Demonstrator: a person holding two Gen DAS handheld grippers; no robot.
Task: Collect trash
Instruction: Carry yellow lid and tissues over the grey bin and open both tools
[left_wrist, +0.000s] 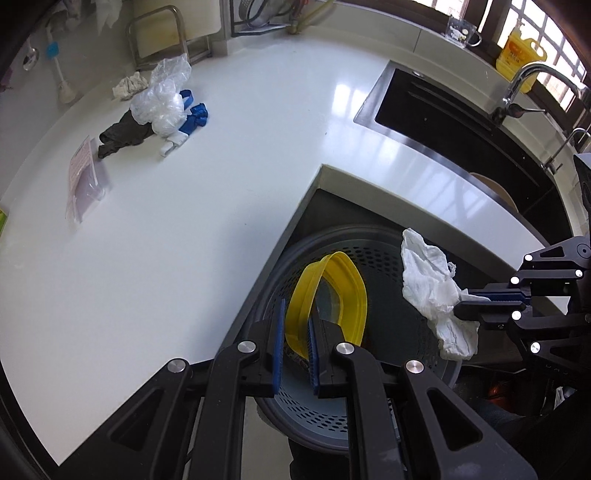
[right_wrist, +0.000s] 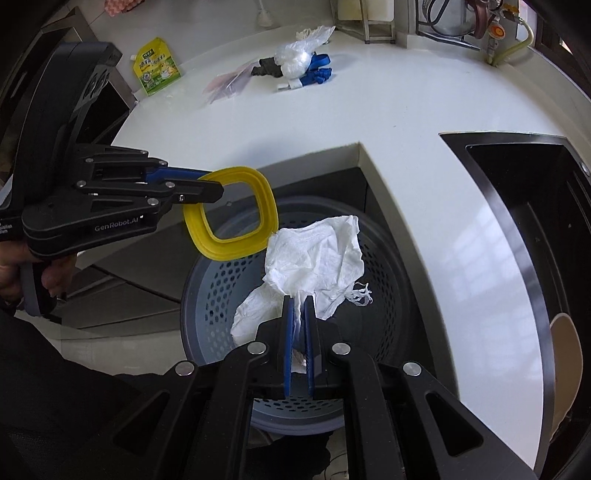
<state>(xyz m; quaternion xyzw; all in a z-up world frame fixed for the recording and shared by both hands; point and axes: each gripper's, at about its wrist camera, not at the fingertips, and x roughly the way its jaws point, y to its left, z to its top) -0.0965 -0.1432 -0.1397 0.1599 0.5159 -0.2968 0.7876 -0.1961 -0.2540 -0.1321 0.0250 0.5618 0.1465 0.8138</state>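
The left gripper (right_wrist: 210, 190) has its fingers closed on one edge of the yellow ring (right_wrist: 236, 214), which hangs over the perforated grey bin (right_wrist: 207, 280) tucked below the tabletop's inner corner. With so thin a hold near the bin's left rim, the ring could swing on release and land on the floor. The right gripper (right_wrist: 299, 306) is clamped on a crumpled white tissue (right_wrist: 314, 254) above the bin's middle; the limp paper may cling to the pads. More trash (left_wrist: 162, 107) waits near the tabletop's far edge.
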